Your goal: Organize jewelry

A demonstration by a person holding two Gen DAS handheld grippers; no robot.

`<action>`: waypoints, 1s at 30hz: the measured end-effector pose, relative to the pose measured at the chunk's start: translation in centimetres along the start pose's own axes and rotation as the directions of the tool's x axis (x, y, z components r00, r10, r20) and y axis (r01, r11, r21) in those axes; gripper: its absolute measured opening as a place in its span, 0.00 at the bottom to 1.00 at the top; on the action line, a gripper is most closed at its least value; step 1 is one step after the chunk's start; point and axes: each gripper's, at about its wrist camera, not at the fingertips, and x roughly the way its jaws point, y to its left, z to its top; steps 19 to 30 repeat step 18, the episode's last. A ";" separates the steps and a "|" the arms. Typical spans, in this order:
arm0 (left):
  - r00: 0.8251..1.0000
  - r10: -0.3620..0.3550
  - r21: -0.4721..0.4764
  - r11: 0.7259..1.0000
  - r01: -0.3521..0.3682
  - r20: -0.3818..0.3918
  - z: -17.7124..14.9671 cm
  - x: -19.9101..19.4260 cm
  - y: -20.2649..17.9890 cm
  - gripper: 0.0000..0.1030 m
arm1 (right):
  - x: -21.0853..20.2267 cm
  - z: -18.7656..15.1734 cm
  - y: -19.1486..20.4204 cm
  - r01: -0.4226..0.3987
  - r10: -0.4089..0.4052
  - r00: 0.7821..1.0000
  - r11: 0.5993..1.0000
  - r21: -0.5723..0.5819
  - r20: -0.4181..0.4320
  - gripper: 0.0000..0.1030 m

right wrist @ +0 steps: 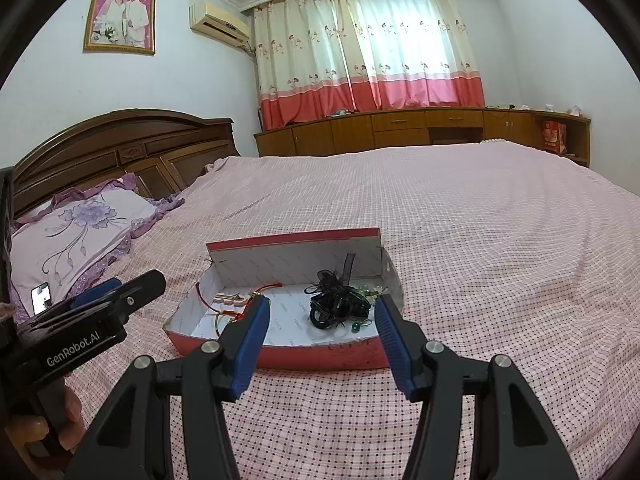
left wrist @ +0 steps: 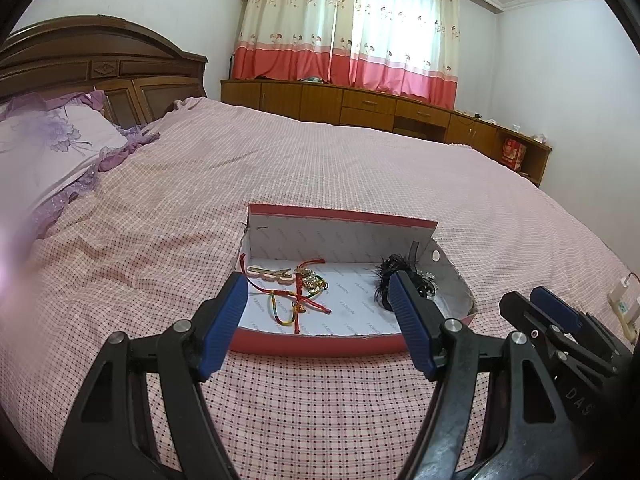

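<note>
A shallow red box (left wrist: 320, 345) with a white lining lies on the bed, its far wall standing up. Inside on the left are red and multicoloured cord bracelets (left wrist: 298, 300), a gold hair clip (left wrist: 269, 273) and a gold trinket (left wrist: 315, 280). A black feathered hair accessory (right wrist: 336, 300) and green beads (right wrist: 366, 290) lie at the right end. My left gripper (left wrist: 316, 286) hovers open just in front of the box, nothing between its blue pads. My right gripper (right wrist: 322, 314) is open too, in front of the box (right wrist: 320, 354), holding nothing. Each gripper shows at the edge of the other's view.
The box rests on a pink checked bedspread (left wrist: 320, 168) that spreads wide around it. A purple pillow (right wrist: 76, 232) and wooden headboard (right wrist: 120, 148) lie at the left. Low wooden cabinets (right wrist: 400, 128) and curtains stand beyond the bed. A white power strip (left wrist: 624, 308) sits at the right.
</note>
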 end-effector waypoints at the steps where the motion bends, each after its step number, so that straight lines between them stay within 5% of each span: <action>1: 1.000 -0.001 0.000 1.000 0.001 -0.002 0.0 0.1 0.0 0.63 | 0.0 0.0 0.0 0.001 -0.001 1.000 1.000 0.000 -0.001 0.56; 30: 1.000 0.004 0.004 1.000 -0.004 -0.020 -0.2 0.7 0.1 0.63 | 0.8 -0.5 -0.3 0.004 -0.004 1.000 1.000 0.006 -0.016 0.56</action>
